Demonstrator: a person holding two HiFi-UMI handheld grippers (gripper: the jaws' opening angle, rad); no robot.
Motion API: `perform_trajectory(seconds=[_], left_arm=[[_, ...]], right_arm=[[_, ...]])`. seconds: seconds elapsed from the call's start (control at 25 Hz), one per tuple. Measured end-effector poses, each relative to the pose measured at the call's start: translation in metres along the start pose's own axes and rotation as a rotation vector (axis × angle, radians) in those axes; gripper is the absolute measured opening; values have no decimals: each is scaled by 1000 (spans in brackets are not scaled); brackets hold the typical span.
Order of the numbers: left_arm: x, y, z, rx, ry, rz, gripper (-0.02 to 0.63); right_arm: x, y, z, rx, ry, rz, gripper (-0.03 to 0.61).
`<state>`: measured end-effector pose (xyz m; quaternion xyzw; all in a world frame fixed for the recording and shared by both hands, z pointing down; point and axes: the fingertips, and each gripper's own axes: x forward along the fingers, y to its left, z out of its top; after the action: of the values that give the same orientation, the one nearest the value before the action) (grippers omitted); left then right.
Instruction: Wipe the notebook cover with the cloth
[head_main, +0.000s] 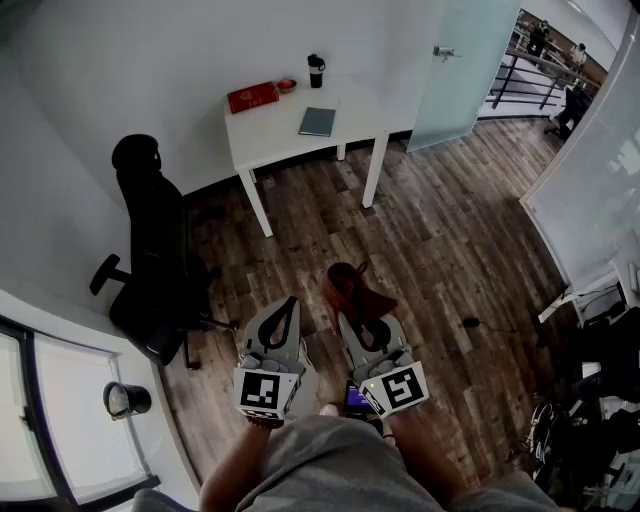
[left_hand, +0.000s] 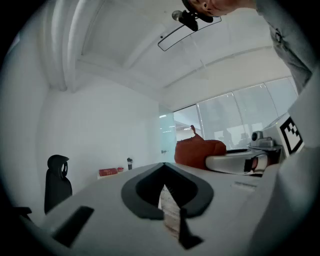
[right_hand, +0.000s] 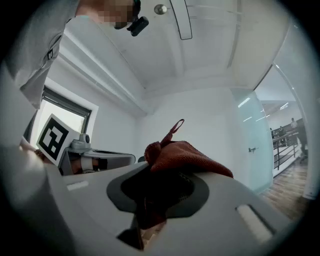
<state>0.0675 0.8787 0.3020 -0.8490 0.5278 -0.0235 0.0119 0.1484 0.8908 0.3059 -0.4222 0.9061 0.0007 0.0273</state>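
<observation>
Grey clothing on the person's body fills the bottom edge of the head view, and just beyond it two hands hold the tools level at waist height. Clenched in the right tool (head_main: 358, 325) is the cloth (head_main: 352, 290), a rust-red bundle. In the right gripper view its folds spill over the top of that tool (right_hand: 160, 180) and a hanging loop pokes up from the cloth (right_hand: 185, 157). Beside it, the left tool (head_main: 288, 305) is closed with nothing in it. The left gripper view shows its tips pressed together (left_hand: 164, 170) with only floor visible through the small gap behind them.

The notebook (head_main: 318, 121), with a grey-blue cover, lies flat near the middle of a white counter (head_main: 270, 140), a little toward its front edge. It is well apart from both tools, straight ahead across the wooden floor (head_main: 440, 250). Seen from here it sits between the lines of the two tools, so neither is clearly nearer. Its long axis seems to run from the counter's front edge toward the back edge, though at this range that is a judgement. Since the right tool carries the cloth, wiping would likely fall to it once the person has walked up to the counter.

Along the counter's back edge sit a red box (head_main: 252, 97) near the left corner and a dark cup (head_main: 316, 70) further right. A black office chair (head_main: 150, 250) stands to the counter's left.
</observation>
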Motion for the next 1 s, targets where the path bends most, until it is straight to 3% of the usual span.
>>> perform_trajectory(seconds=[0.44,0.72,1.0], left_arm=[[167,128,-17,-53,1,-31,0],[271,189,-24,-65,24,-88,18],[390,209,-36,-28,36,-86,21]], right_arm=[[174,-93,-10,38,76,125,98],[256,-185,-22,70,96,27,100],[324,-287,-51,128,102,29,100]])
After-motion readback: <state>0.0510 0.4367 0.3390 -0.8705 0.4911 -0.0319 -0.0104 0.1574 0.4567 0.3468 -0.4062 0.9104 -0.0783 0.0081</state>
